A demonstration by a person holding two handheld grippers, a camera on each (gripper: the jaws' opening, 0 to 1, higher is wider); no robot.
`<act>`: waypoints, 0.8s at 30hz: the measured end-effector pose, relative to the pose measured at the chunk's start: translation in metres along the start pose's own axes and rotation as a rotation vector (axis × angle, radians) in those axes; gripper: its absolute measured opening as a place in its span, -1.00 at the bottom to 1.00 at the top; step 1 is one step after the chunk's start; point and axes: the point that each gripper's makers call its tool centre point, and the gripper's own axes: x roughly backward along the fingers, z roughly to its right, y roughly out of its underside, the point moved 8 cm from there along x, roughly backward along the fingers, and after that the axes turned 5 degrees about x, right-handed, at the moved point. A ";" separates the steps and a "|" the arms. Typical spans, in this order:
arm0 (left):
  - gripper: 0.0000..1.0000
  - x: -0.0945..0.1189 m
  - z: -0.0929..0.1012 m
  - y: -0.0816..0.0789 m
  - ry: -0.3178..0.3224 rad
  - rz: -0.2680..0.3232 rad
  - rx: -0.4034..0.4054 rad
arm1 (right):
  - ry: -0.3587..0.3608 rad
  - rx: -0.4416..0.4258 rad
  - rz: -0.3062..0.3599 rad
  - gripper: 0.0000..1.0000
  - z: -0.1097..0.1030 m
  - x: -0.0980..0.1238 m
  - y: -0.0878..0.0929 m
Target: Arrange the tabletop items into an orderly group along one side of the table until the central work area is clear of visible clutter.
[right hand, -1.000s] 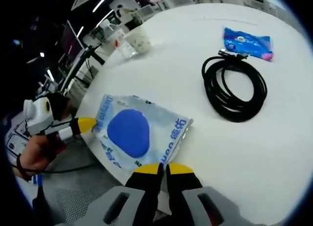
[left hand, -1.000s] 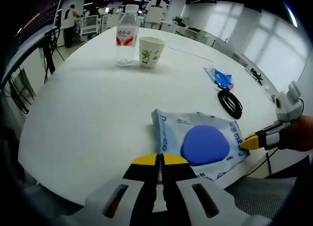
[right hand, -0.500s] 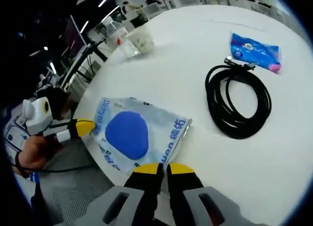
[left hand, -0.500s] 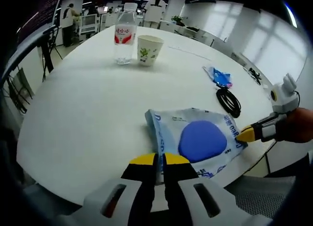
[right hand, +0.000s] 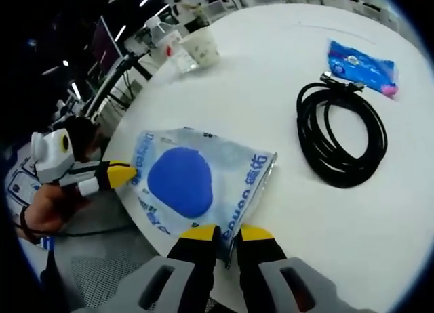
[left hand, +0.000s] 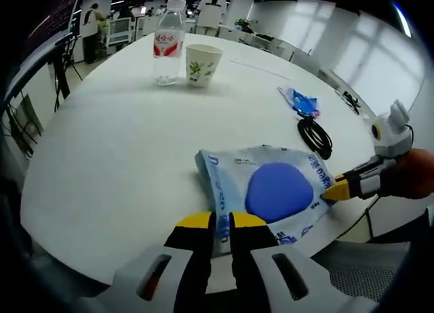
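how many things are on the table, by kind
water bottle: 1
paper cup: 1
coiled black cable: 1
small blue packet: 1
large plastic bag with blue pad: 1
total: 5

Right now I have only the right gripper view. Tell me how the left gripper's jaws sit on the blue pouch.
Observer: In the left gripper view, the left gripper has its jaws a little apart, with the near edge of the blue pouch between them. I cannot tell whether they pinch it.
Operator: Check the thing beside the paper cup; it is a blur here.
Observer: It is a clear water bottle with a red label and white cap, upright beside the paper cup.
Operator: Report my own tip from that side.
Observer: The right gripper has its yellow tip at the pouch's corner, on that view's right.
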 end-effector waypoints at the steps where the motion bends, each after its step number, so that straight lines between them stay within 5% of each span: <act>1: -0.88 0.000 0.000 0.000 0.000 -0.001 -0.002 | 0.001 -0.001 0.000 -0.85 -0.002 0.002 0.000; 13: -0.84 -0.003 0.002 0.007 0.023 -0.033 -0.014 | 0.017 -0.019 0.001 -0.89 -0.007 0.003 0.001; 24: -1.00 -0.003 -0.002 -0.007 0.051 0.002 -0.017 | 0.039 0.049 -0.023 -0.97 -0.016 0.007 -0.004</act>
